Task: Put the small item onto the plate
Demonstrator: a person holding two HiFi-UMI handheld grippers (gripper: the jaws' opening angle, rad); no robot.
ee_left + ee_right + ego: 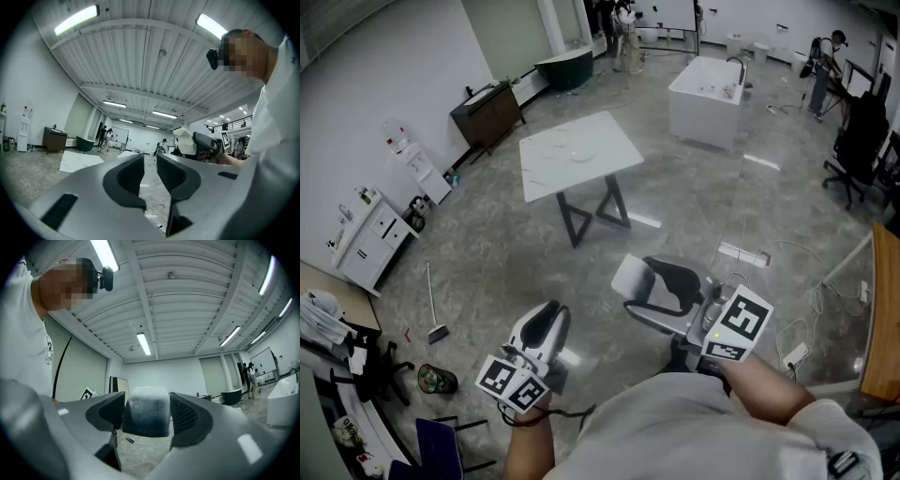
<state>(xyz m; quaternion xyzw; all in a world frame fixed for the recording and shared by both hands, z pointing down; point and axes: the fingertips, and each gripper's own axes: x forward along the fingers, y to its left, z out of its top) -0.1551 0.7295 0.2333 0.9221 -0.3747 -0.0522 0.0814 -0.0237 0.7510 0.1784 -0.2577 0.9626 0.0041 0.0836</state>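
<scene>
Currently gripping the small item (pixel 146 412) in the right gripper (pixel 148 414), jaws spread wide and pressed on both its sides, up in the air over the grey floor (pixel 487 246) and well apart from the white counter (pixel 577 155). Looks like a pale frosted block with rounded corners, white on top, shading to dark blue-grey below. Holding the left gripper (pixel 150 165) alongside, jaws narrowly parted and empty.

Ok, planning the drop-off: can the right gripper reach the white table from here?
Probably not yet. The right gripper, holding a whitish block, is far from the white table; open floor lies between, so walking closer seems needed.
</scene>
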